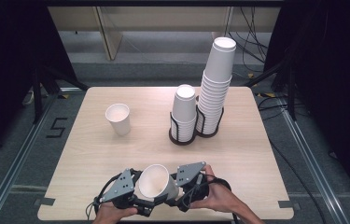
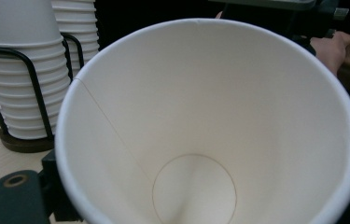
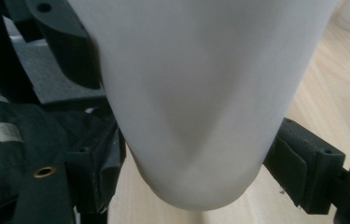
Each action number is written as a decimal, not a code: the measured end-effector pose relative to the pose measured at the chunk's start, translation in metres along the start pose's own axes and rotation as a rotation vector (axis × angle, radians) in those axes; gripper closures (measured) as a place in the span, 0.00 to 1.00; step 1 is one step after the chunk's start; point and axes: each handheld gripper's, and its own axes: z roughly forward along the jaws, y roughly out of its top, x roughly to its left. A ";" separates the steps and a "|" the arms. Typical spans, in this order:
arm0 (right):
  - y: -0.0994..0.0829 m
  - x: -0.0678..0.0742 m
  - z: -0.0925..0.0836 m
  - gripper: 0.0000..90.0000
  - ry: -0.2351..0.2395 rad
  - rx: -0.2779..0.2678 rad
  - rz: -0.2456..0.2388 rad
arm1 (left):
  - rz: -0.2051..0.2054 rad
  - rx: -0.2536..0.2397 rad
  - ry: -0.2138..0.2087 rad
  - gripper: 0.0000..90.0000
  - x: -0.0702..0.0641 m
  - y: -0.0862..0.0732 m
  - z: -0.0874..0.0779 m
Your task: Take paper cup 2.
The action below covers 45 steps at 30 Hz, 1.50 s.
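Both grippers meet at the table's near edge on 1 white paper cup (image 1: pixel 156 182), tilted, mouth facing away. The left gripper (image 1: pixel 137 198) and right gripper (image 3: pixel 196 163) both pinch its dented base. Mid-handover, I judge; next, 1 gripper must let go.

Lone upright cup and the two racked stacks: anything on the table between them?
Nothing: in the high view, bare table lies between the lone cup and the shorter stack.
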 end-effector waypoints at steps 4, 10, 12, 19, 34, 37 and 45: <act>-0.002 -0.002 0.001 0.27 0.055 -0.057 0.050 | -0.010 -0.025 0.010 0.13 -0.001 0.001 -0.001; -0.003 -0.002 0.004 0.27 0.052 -0.052 0.040 | -0.012 -0.013 0.006 0.14 -0.001 0.000 0.000; -0.005 -0.002 0.004 0.25 0.049 -0.039 0.058 | -0.007 -0.014 0.022 0.15 0.000 0.001 -0.002; -0.013 -0.010 -0.004 0.22 -0.016 0.002 0.078 | 0.007 0.030 0.150 0.16 0.013 0.004 -0.010; -0.041 -0.021 -0.033 0.24 -0.158 0.010 0.145 | 0.038 0.140 0.491 0.15 0.061 -0.002 -0.026; -0.044 -0.021 -0.037 0.24 -0.181 0.014 0.161 | 0.017 0.147 0.535 0.15 0.070 -0.004 -0.029; -0.055 -0.023 -0.043 0.24 -0.222 0.021 0.190 | -0.012 0.159 0.619 0.15 0.088 -0.004 -0.032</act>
